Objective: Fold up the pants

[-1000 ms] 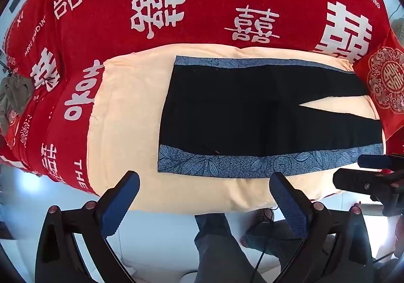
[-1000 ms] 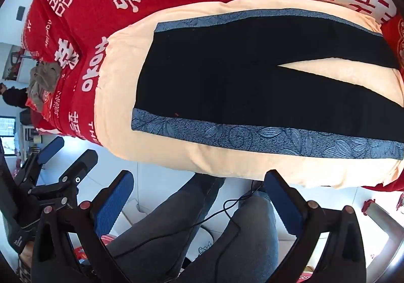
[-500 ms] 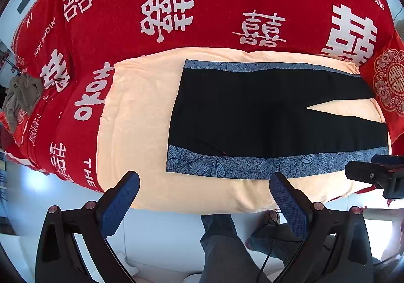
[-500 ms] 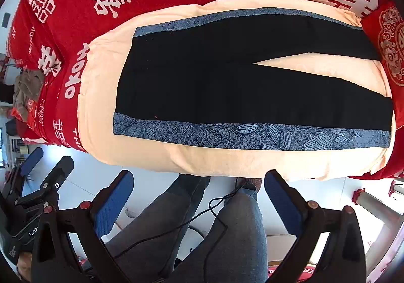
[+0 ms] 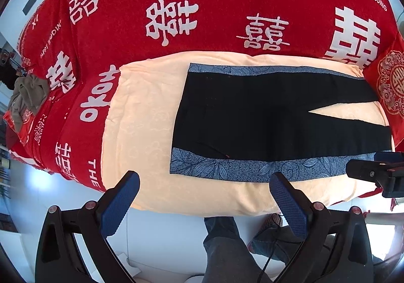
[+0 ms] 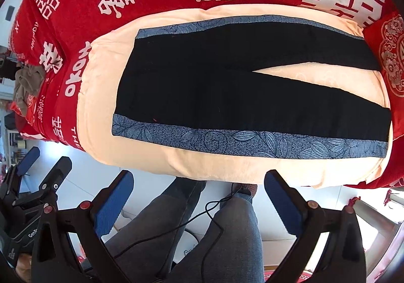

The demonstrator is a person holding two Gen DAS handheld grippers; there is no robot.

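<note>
Black pants [image 5: 265, 119] with blue leaf-print side bands lie flat on a cream blanket [image 5: 141, 131], waistband to the left, legs spread in a narrow V to the right. They also show in the right wrist view [image 6: 227, 86]. My left gripper [image 5: 204, 182] is open and empty, held above the near edge of the blanket, short of the pants' near band. My right gripper [image 6: 199, 182] is open and empty, also short of the near band. The right gripper also shows at the right edge of the left wrist view [image 5: 378, 172].
The cream blanket lies on a red bedspread [image 5: 227, 5] with white characters. A red cushion [image 5: 388, 86] sits by the leg ends. A grey-brown cloth heap [image 5: 27, 96] lies at the bed's left end. The person's legs [image 6: 202, 232] and a cable are below the grippers.
Both grippers have moved back and up a little from the bed, so the pants sit farther away and more to the right in the left view. Both stay open.
</note>
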